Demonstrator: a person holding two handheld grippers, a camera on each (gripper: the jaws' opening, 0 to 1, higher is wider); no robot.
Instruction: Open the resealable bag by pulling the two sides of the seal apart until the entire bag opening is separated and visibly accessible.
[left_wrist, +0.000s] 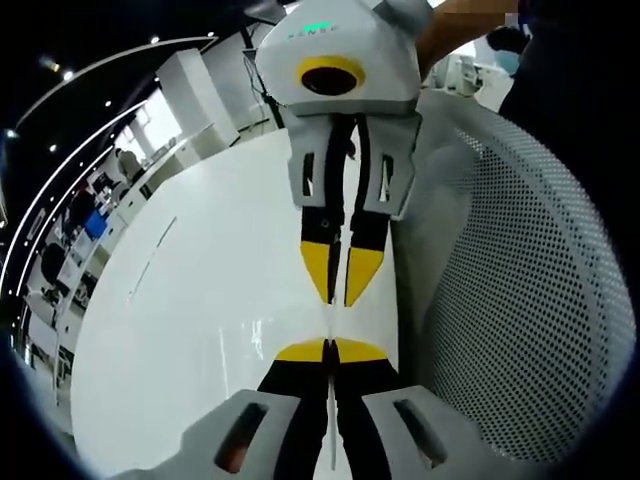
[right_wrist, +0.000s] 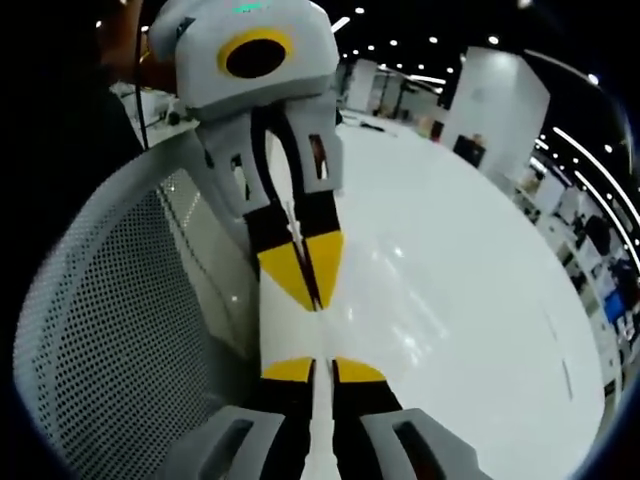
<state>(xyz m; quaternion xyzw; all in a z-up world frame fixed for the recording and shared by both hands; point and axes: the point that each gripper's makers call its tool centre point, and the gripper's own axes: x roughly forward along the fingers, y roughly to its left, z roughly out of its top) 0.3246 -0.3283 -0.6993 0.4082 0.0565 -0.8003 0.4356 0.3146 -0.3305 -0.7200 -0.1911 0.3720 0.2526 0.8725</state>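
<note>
My left gripper (left_wrist: 330, 349) rises from the bottom of the left gripper view, its yellow-tipped jaws pressed together on a thin pale edge of the clear resealable bag (left_wrist: 329, 322). The right gripper (left_wrist: 339, 283) comes down from above, tip to tip with the left one, also closed on that edge. In the right gripper view my right gripper (right_wrist: 322, 370) grips the whitish bag film (right_wrist: 292, 335), and the left gripper (right_wrist: 309, 283) faces it from above, closed. I see the bag almost edge-on; its opening is hidden.
A glossy white table (left_wrist: 220, 300) lies under both grippers. A white perforated mesh wall (left_wrist: 520, 300) curves close beside them, also visible in the right gripper view (right_wrist: 110, 330). A person's arm (left_wrist: 450, 30) holds the right gripper. Office furniture stands far behind.
</note>
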